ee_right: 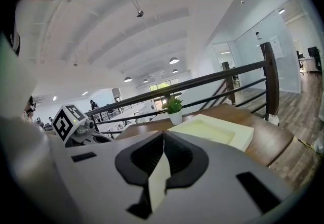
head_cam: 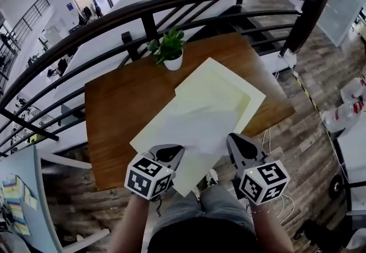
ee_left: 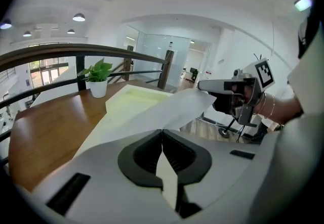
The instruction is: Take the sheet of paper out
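Nearest the person, the grey left tool (head_cam: 173, 153) is clamped on the near left edge of a thin white sheet of paper (head_cam: 197, 117). Its own view shows the jaws pressed together with the paper pinched between them. The grey right tool (head_cam: 236, 144) is likewise closed on the sheet's near right edge. The sheet spans between both tools, held over the near part of a pale yellow shallow rectangular tray (head_cam: 224, 77), which lies flat on a brown wooden desk (head_cam: 123, 103). Whether the sheet's far edge touches the tray cannot be determined. At the desk's far edge stands a small green plant in a white pot (head_cam: 170, 49). Beyond it runs a dark metal railing (head_cam: 143, 12).
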The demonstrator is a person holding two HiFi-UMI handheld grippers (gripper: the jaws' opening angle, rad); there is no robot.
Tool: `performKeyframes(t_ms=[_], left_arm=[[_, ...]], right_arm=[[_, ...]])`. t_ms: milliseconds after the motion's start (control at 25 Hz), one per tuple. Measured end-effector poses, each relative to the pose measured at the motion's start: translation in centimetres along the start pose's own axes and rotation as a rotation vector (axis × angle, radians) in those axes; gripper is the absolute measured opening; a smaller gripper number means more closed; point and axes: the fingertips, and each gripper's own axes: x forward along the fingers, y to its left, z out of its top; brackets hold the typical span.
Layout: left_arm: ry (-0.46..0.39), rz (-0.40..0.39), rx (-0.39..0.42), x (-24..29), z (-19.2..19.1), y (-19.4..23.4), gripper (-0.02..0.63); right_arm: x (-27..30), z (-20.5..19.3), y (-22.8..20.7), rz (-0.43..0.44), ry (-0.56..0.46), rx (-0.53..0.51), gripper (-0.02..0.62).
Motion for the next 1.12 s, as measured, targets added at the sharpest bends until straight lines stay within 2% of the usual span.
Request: performKeyframes(t_ms=[280,680,1120], left_arm=[[-0.146,0.046,-0.036,-1.8,4.3,1.1,0.02],[-0.304,0.104,-0.061,-3.9,9.4,1.9,0.02],[-0.429,0.167,-0.106,-4.6,12.5,2.5,0.02]], right_arm=[[-0.4,3.7,-0.6,0.009,-0.075,-0.036,0.028],[0.6,7.4,0.5,0.044,-0.158,-0.058,0.028],[1.5,8.4,1.5,0.098,-0.152,-0.12,0.027]])
